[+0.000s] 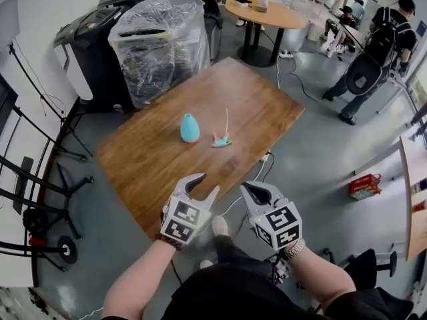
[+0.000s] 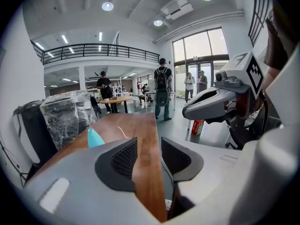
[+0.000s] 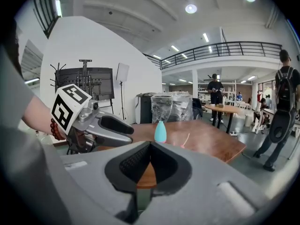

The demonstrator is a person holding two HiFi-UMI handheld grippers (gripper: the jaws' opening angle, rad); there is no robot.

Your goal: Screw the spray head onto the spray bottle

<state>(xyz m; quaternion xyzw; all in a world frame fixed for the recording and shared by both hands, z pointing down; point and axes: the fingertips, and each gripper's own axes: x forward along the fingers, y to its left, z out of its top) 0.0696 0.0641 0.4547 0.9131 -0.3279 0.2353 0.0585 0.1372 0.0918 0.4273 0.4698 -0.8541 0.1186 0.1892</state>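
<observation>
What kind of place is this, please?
Probably a large open workspace or lab hall: a mezzanine railing runs above, there are tall glass windows, and a round table stands behind the wooden table.

Left gripper (image 2: 149, 148): your jaws stand apart, nothing between them.
Table (image 2: 143, 125): straight ahead, seen through your gap.
Bottle (image 2: 95, 138): upright, ahead-left of your jaws.
Right gripper (image 2: 188, 111): up-right, alongside.

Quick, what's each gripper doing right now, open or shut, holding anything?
Left grey two-jaw gripper: open, nothing between its jaws.
Right grey two-jaw gripper: shut, holding nothing.
</observation>
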